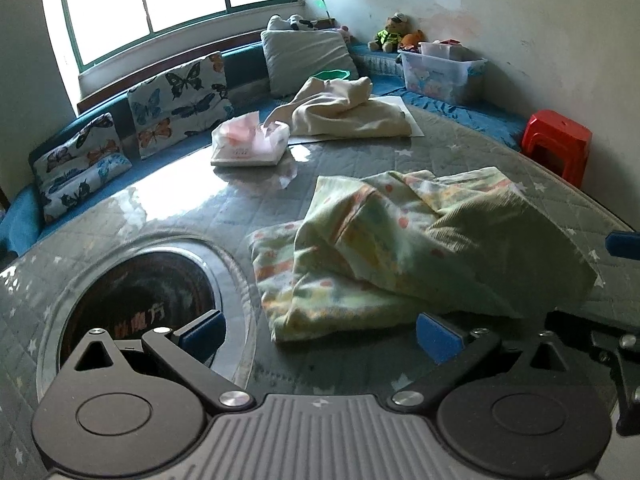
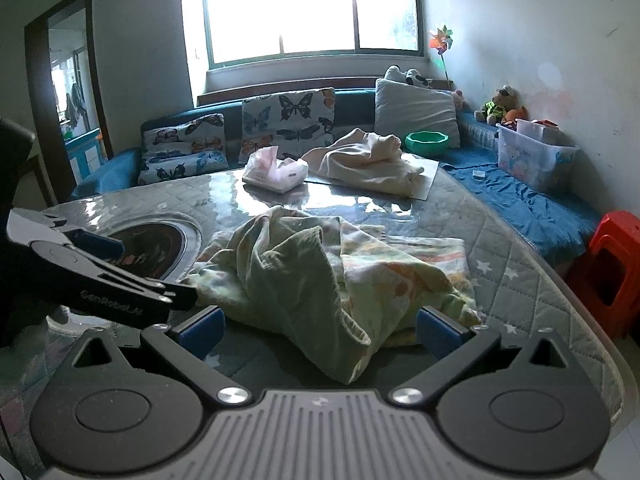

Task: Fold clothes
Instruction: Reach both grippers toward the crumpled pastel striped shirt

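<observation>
Right now our pale green printed garment lies crumpled in a loose heap on the quilted table, beside the round dark opening set into the tabletop. We hold our left gripper just short of its near edge, fingers spread wide and gripping nothing. Our right gripper faces the same heap, fingers likewise apart and empty. Farther back on the table sit a tissue pack and a cream cloth.

Two garments, one tissue pack, three cushions, one green bowl, one red stool.
</observation>
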The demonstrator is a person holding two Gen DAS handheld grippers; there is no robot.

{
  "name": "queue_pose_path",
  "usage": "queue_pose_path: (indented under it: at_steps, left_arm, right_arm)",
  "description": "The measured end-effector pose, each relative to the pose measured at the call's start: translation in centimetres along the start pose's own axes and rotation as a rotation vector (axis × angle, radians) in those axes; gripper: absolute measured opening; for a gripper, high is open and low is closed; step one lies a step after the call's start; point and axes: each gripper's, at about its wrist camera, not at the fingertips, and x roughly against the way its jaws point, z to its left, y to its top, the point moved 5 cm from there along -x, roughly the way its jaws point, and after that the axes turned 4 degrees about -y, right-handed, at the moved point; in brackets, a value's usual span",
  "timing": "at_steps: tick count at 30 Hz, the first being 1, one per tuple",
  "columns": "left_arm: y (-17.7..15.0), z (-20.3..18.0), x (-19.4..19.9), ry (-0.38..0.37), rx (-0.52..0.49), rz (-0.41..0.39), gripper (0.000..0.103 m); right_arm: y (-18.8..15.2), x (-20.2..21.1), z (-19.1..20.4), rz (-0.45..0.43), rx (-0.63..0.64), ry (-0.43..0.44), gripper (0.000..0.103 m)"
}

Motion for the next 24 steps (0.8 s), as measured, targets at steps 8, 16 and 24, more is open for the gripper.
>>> queue_pose_path:
  at_steps: [8,16,24]
  left_arm:
    - [1.7,-0.3,-1.0,0.001,-0.007,0.002,0.103]
    - [3.1,0.3,-1.9,0.003,0.010,-0.002,0.103]
    - [4.5,1.3,-2.1,0.015,0.029,-0.020,0.103]
  right_arm:
    - [0.7,-0.9,-0.3,0.000,0.006,0.006,0.103]
    - [1.6,-2.4,0.2,0.002,0.026,0.037,0.099]
    - [2.3,-3.9,0.7,0.012,0.048,0.075,0.084]
